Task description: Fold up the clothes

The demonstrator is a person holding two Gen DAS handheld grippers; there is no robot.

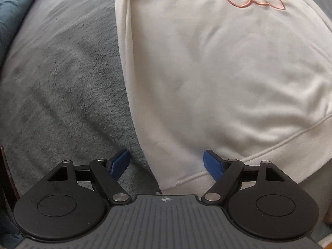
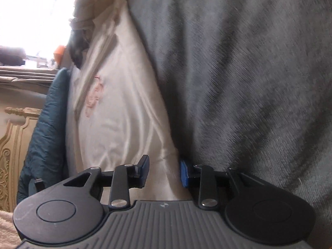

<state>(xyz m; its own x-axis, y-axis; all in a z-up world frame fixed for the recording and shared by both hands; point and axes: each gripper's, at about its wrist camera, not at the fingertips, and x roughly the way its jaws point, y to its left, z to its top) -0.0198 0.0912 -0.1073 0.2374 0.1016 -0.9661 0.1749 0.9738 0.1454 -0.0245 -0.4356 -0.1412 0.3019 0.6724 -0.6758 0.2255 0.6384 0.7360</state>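
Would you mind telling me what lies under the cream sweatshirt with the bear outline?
The cream sweatshirt lies flat on a grey fleece blanket, which shows along its side. Whatever is directly beneath the sweatshirt is covered, as is anything below the blanket.

A grey plush blanket [image 1: 62, 95] covers the bed and fills most of both views, its nap brushed into darker and lighter streaks. Along its far left edge in the left wrist view lies a dark teal quilted cover [image 1: 12, 14]; the same cover [image 2: 47, 124] shows at the left in the right wrist view. Beyond it stands cream furniture with ornate gilded carving [image 2: 12, 145]. Far left, a bright window [image 2: 35, 12] glares white with daylight, a patterned curtain [image 2: 87, 6] hanging beside it
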